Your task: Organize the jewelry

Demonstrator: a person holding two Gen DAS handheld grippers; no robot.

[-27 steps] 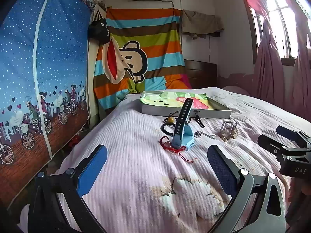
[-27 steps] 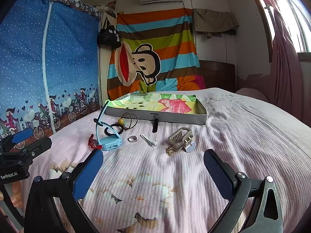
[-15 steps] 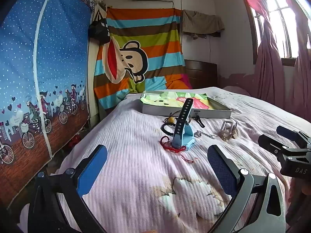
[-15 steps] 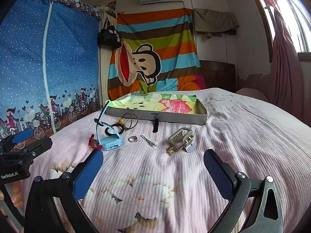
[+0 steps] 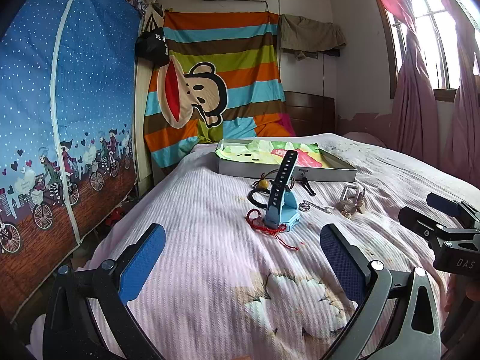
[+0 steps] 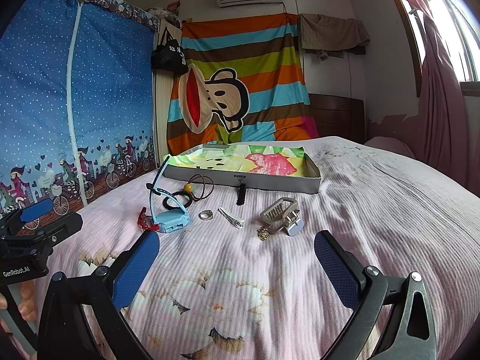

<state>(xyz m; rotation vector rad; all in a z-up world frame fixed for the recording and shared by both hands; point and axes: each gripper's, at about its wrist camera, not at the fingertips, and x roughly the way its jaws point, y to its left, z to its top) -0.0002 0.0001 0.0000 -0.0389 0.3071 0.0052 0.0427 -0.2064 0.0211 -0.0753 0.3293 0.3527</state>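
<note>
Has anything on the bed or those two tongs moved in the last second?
Nothing visibly changed. Both tongs, left and right, hover open over the bed as before, holding nothing. The blue watch, ring and tray lie where they were.

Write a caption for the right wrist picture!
Open hand-held gripper facing light-blue plastic watch, silver ring, shallow grey box.

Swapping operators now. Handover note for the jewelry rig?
Left gripper: open, empty, hovering over the pink bedspread.
Right gripper: open, empty, alongside.
Shallow grey box with colourful paper lining: at the far end, no jewelry visible inside.
Loose in front of it: light blue watch on a red beaded bracelet, silver ring, silver hair clip, beige claw clip, small gold charm.
Done: nothing yet. Left: everything into the box.
</note>
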